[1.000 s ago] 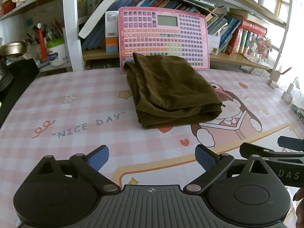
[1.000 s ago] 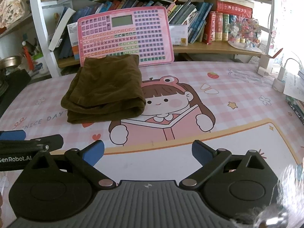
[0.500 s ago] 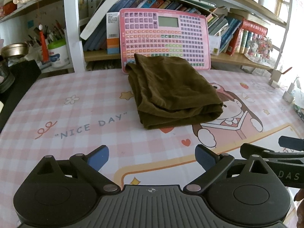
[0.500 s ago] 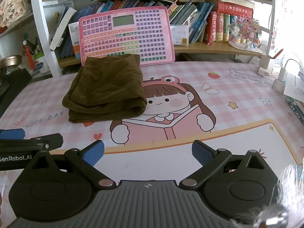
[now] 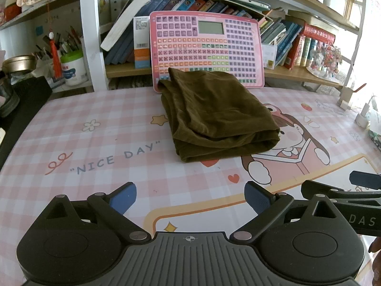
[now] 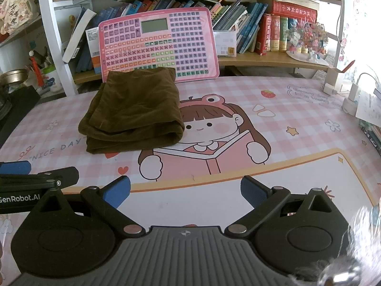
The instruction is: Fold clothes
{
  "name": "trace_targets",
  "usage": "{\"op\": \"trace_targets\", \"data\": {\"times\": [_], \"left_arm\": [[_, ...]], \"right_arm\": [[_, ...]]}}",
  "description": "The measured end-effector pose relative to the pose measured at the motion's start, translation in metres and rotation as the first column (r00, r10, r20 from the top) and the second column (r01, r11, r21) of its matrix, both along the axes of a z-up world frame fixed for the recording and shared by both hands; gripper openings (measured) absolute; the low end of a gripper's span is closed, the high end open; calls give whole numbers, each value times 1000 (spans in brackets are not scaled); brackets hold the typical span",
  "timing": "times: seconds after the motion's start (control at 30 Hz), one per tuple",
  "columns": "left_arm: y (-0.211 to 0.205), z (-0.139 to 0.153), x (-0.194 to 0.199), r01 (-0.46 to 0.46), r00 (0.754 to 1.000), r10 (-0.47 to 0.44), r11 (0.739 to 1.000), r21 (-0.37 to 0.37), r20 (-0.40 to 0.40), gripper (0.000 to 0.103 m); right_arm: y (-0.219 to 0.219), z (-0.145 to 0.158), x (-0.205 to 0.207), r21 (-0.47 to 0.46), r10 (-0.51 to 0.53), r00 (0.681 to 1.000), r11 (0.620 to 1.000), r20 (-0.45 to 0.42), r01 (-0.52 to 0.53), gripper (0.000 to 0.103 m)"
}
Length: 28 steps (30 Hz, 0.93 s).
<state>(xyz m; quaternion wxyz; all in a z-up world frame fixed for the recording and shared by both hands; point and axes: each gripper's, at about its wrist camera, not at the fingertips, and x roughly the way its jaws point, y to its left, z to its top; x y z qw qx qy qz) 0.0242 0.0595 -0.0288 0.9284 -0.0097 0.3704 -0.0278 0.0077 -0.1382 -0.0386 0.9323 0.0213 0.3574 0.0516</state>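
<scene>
A dark olive-brown garment (image 5: 219,114) lies folded in a thick rectangle on the pink checked table mat, its far edge against a pink keyboard toy. It also shows in the right wrist view (image 6: 133,112). My left gripper (image 5: 190,199) is open and empty, held low over the mat well in front of the garment. My right gripper (image 6: 185,191) is open and empty, in front and to the right of the garment. Each gripper's side shows at the edge of the other's view.
A pink keyboard toy (image 5: 207,50) leans against a bookshelf full of books (image 6: 257,33) at the back. A pen pot (image 5: 72,68) and a black object (image 5: 26,95) are at the left. Chargers and papers (image 6: 354,100) sit at the right edge.
Both grippers have shifted slightly, so the garment sits a little differently in each view. The garment itself has not moved and both grippers stay open.
</scene>
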Motion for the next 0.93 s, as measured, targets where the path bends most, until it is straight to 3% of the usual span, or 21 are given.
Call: {"op": "trace_targets", "data": {"times": [0.93], "left_arm": [[0, -2, 3, -9, 1000, 9, 1000, 11, -16, 99]], "right_arm": [[1, -3, 4, 0, 2, 1000, 1000, -21, -2, 100]]}}
